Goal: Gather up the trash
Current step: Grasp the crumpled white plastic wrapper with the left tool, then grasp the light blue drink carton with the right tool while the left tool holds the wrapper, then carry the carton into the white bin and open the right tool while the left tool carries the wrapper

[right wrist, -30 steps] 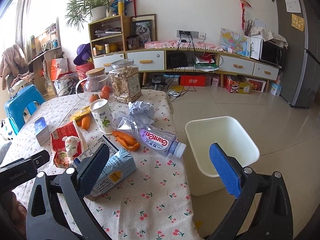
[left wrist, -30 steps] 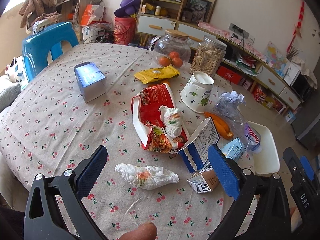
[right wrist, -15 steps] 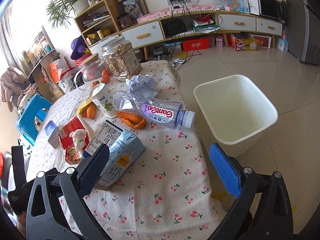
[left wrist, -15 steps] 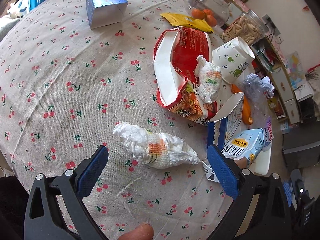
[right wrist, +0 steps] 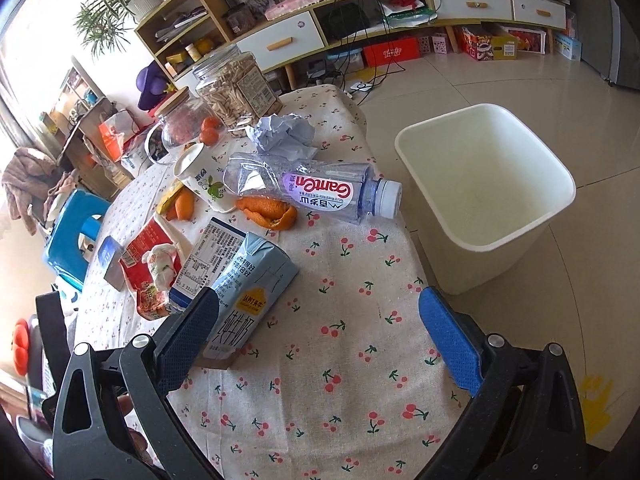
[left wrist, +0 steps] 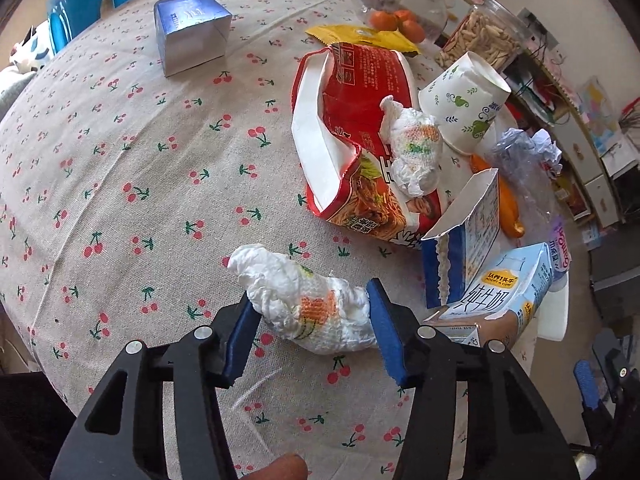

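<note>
**A:** What is lying between the blue pads of the left gripper (left wrist: 310, 328)?

**B:** A crumpled white tissue wad (left wrist: 306, 304) — soft, wrinkled, elongated, showing an orange and green print. The jaws have just been closing around it; both pads are now sitting against its sides, and the wad is resting on the cherry-print tablecloth (left wrist: 120, 152), a matte woven fabric.

**A:** And ahead of that gripper?

**B:** A torn red noodle packet (left wrist: 352, 136), glossy with a white lining, is lying open with a second tissue wad (left wrist: 412, 148) on top. Just beyond it a paper cup (left wrist: 464, 108) with leaf motifs is tipped on its side. To the right, a pale-blue milk carton (left wrist: 500, 292) is lying flat.

**A:** How is the right gripper (right wrist: 318, 332) standing?

**B:** Spread wide, gripping nothing. Its left pad is overlapping the carton's lower end; whether they are touching cannot be told. Further ahead a crushed clear plastic bottle (right wrist: 320, 190) is lying beside curled orange peel (right wrist: 268, 210) — and to the right, off the table, a smooth cream bin (right wrist: 488, 188) is standing on the tiled floor.
</note>
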### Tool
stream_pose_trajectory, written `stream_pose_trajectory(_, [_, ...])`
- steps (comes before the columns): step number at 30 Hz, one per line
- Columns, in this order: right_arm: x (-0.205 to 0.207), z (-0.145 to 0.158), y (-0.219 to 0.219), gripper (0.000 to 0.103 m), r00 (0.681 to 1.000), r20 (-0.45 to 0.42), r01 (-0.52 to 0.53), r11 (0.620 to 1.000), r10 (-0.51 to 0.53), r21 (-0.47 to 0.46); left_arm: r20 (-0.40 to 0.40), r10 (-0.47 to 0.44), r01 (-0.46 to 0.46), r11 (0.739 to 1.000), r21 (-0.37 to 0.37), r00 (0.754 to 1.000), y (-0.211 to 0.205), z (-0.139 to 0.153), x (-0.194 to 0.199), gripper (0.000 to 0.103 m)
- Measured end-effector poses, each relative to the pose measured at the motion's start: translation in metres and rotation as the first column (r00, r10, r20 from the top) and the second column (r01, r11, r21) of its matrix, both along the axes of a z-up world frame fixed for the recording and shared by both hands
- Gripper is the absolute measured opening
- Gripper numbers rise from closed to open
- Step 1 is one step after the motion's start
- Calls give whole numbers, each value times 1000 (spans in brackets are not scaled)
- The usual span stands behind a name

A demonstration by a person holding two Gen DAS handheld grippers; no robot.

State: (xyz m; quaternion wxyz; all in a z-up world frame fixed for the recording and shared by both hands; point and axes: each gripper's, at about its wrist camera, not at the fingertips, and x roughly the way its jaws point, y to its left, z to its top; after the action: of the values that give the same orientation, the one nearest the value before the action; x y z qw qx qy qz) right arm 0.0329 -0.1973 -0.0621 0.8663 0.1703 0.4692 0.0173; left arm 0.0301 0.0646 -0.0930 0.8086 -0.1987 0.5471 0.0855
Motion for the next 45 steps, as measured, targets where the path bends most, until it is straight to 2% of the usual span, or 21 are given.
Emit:
stream_pose_trajectory(6, [8,-7,13,96,999,-39,-12,1000,13,27,38,-29,29,1000,-2,999,9,14,-7,50])
stream_pose_trajectory(9, [17,-13,25,96,998,-59,-17,999,19,43,112,-41,38,999,33,993,13,35,-19,50])
stream_pose_trajectory(12, [27,-19,43,96,997,-79,-23,999,26,43,217,-51,33,996,87,975,15,59,-31,50])
stream_pose_trajectory(15, [37,-29,60,96,993,-108,-37,999,41,36,286,-65,23,989,146,956,16,75,-34,50])
stream_pose_trajectory(17, [42,-34,69,96,991,-124,-43,999,46,30,299,-80,29,985,171,951,14,78,-31,50])
stream_pose_trajectory(21, [47,-44,76,95,988,-151,-38,999,41,24,285,-88,41,985,167,954,15,72,-26,50])
stream_pose_trajectory(23, [48,-48,76,87,986,-160,-37,999,42,36,281,-83,38,986,162,956,17,70,-26,50])
stream_pose_trajectory(28, [50,-57,74,40,978,-189,-67,994,83,89,273,-68,26,988,151,960,25,64,-25,50])
stream_pose_trajectory(29, [50,-58,73,37,978,-192,-70,993,87,96,272,-67,26,988,151,960,25,64,-25,50])
stream_pose_trajectory(39, [31,-27,67,35,986,-67,-151,988,153,39,292,-81,38,988,150,953,22,67,-24,50])
stream_pose_trajectory(45, [20,23,55,30,976,116,-178,982,183,-55,333,-95,59,991,119,938,10,84,-19,50])
